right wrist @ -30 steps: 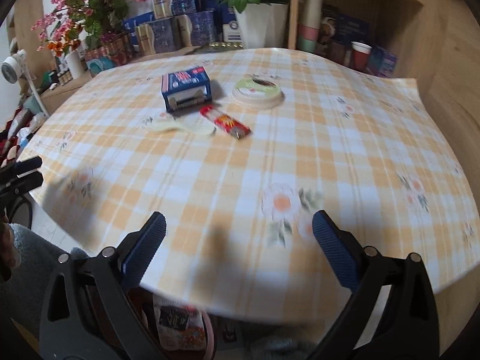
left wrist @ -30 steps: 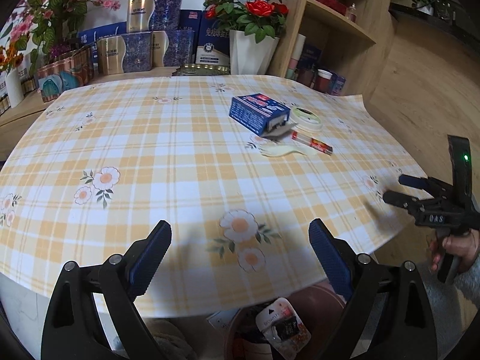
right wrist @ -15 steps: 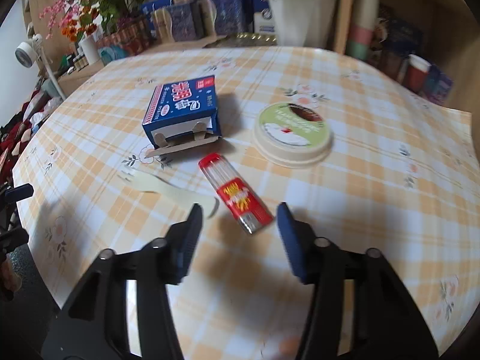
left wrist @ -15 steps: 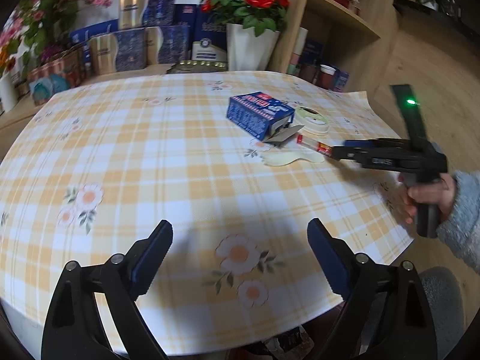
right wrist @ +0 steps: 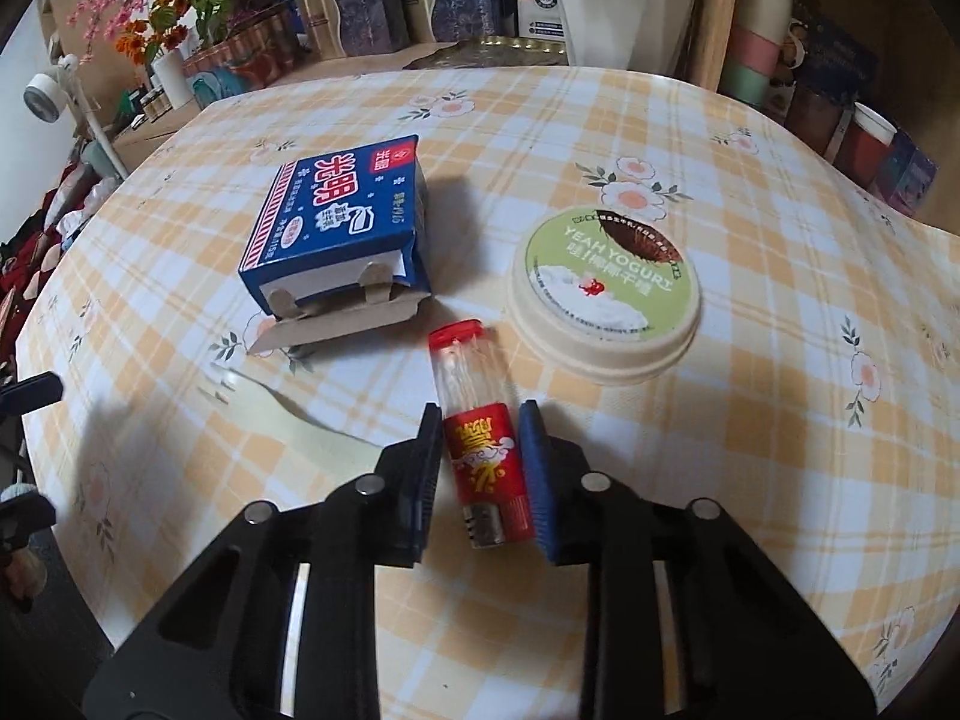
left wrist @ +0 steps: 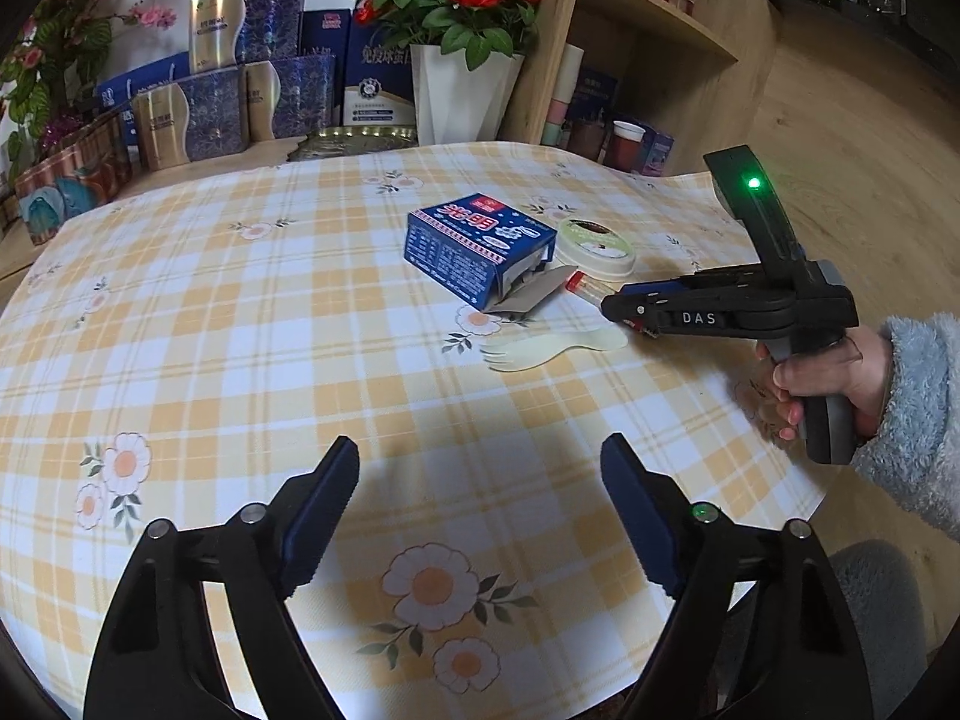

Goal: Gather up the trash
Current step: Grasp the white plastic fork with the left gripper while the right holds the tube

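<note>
On the checked tablecloth [right wrist: 780, 450] lie a red-capped clear toothpick tube [right wrist: 480, 420], an opened blue carton [right wrist: 336, 228], a round yogurt lid [right wrist: 606, 294] and a pale plastic spork [right wrist: 300, 426]. My right gripper [right wrist: 480, 450] has its jaws closed in around the tube's red label, the pads at both sides of it. In the left wrist view the right gripper [left wrist: 618, 306] sits low over the tube [left wrist: 585, 285], beside the carton [left wrist: 474, 246], lid [left wrist: 594, 243] and spork [left wrist: 540, 351]. My left gripper [left wrist: 480, 510] is open and empty over the table's near part.
A white vase of red roses [left wrist: 456, 84], blue gift boxes [left wrist: 240, 96] and a pink flower pot stand behind the table. A wooden shelf [left wrist: 636, 36] with cups is at the back right. The table edge and wooden floor lie to the right.
My right gripper moved forward over the table and its jaws closed in around the toothpick tube. My left gripper rose and moved a little forward, staying open.
</note>
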A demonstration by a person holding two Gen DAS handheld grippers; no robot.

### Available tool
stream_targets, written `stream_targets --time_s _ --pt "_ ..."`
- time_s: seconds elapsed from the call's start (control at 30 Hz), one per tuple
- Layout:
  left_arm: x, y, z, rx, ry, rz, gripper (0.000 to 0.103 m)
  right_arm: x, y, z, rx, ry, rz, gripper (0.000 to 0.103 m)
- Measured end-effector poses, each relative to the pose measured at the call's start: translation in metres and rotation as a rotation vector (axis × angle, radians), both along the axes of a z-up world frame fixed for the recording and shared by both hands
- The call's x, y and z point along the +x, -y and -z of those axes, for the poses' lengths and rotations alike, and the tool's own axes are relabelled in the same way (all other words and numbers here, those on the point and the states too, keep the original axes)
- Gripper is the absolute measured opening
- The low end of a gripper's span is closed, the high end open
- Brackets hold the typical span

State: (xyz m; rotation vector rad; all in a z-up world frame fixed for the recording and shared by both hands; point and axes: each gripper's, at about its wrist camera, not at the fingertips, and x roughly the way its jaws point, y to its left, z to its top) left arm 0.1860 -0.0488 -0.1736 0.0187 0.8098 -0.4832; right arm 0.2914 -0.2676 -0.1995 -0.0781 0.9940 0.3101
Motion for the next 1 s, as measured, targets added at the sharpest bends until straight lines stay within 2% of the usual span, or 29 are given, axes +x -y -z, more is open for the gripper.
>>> stream_targets --time_s 0.17,0.27,0.3,0.4,0.5,0.73,0.87,1.0 --pt "0.016 0.026 0.000 0.042 0.010 0.106 0.065 -0.017 0.016 -0.003 0.039 0.024 0.039 0.027" --pt "0.029 0.054 0.003 0.129 0.041 0.224 0.058 -0.032 0.027 -0.005 0.077 0.036 0.068 0.027" --pt "0.034 0.065 0.005 0.163 0.044 0.274 0.052 -0.037 0.031 -0.005 0.087 0.036 0.076 0.027" --pt "0.049 0.082 0.008 0.207 0.037 0.344 0.043 -0.052 0.039 -0.006 0.105 0.032 0.120 0.027" --pt "0.060 0.093 0.009 0.209 0.017 0.391 0.043 -0.063 0.045 -0.004 0.133 0.030 0.142 0.027" --pt "0.073 0.114 0.022 0.312 0.025 0.494 0.042 -0.076 0.057 -0.009 0.195 0.043 0.195 0.026" --pt "0.085 0.116 0.032 0.352 -0.005 0.498 0.039 -0.080 0.058 -0.009 0.205 0.041 0.201 0.026" --pt "0.098 0.106 0.034 0.269 -0.059 0.457 0.038 -0.083 0.059 -0.009 0.222 0.040 0.208 0.026"
